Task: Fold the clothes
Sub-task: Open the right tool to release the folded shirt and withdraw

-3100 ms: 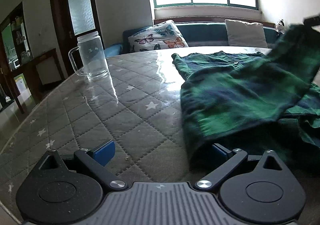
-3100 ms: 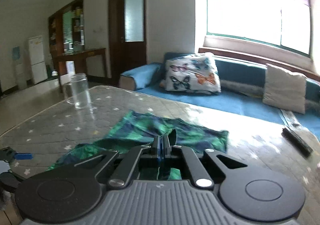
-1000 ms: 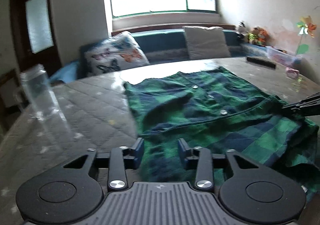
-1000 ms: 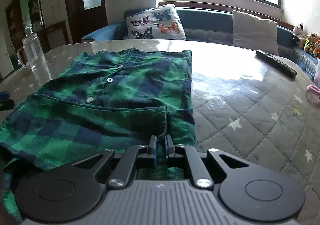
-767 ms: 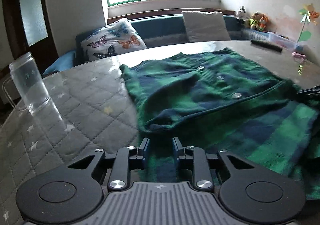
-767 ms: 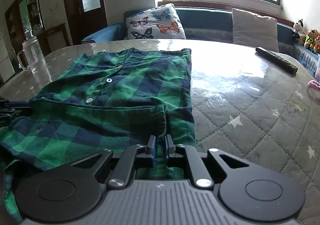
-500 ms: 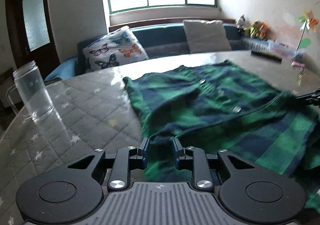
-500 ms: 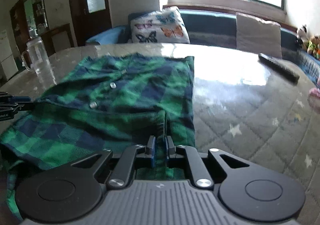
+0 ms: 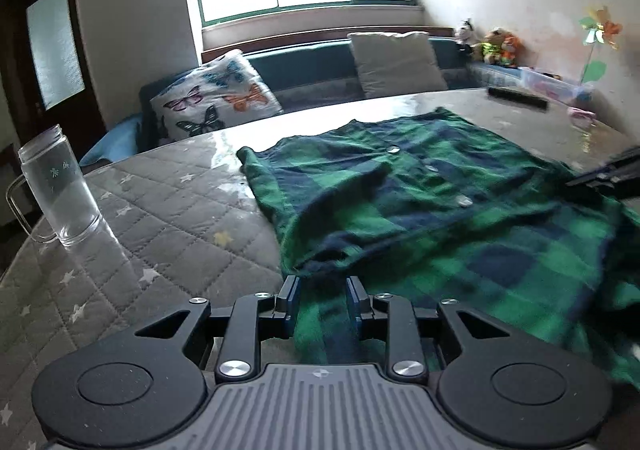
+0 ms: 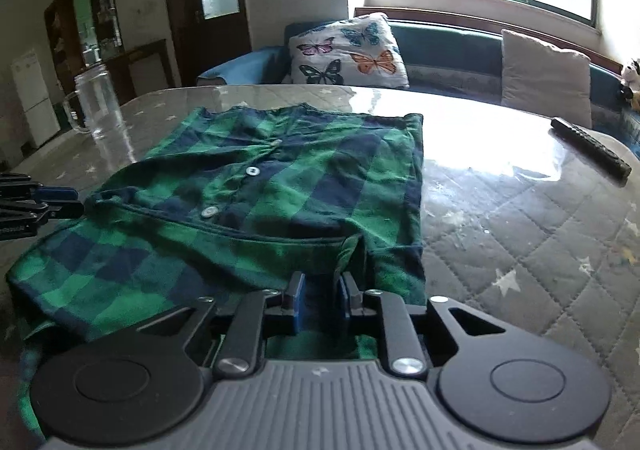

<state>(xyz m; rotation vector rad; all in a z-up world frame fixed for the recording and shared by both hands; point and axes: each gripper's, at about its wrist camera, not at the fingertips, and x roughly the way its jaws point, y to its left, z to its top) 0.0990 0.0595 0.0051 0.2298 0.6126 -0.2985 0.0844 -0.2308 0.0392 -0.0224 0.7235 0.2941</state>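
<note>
- The green and blue checked shirt (image 10: 280, 185) lies spread on the grey quilted tabletop (image 10: 520, 234), its near part folded over.
- The left gripper (image 9: 322, 294) is opening a bit, with shirt cloth lying loose between its jaws.
- The right gripper (image 10: 320, 292) is opening too, with the shirt's near edge between its jaws.
- A clear mug (image 9: 60, 189) stands to the left, apart from the shirt.

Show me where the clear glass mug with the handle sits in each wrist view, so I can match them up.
Left wrist view: the clear glass mug with a handle stands at the far left, on the grey quilted star-print table.
Right wrist view: it stands upper left, beyond the green plaid shirt.
Shared landmark: the butterfly-print cushion.
</note>
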